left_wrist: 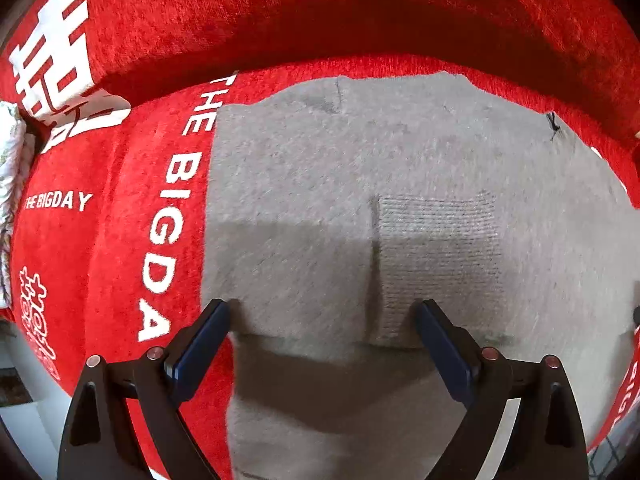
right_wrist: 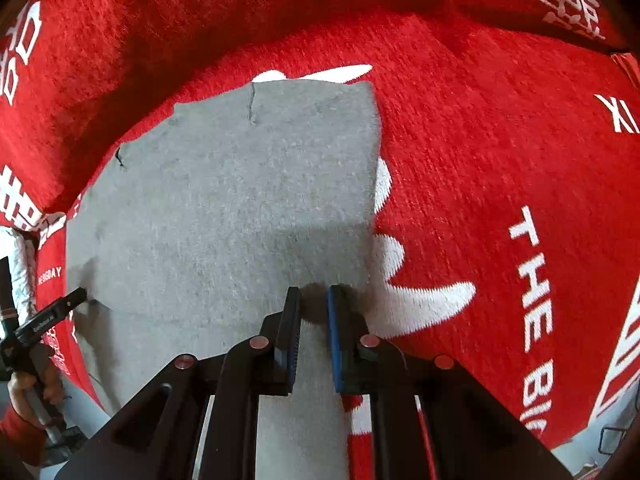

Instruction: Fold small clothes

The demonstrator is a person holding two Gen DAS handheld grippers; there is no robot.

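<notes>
Lying flat on the plush red blanket with white lettering (left_wrist: 100,240), your fuzzy grey knitted garment (left_wrist: 304,184) shows a folded lower edge and a ribbed patch. Your left gripper (left_wrist: 322,312) stands wide over that fold. Your right gripper (right_wrist: 314,294) pinches the grey cloth's edge between nearly closed jaws.
</notes>
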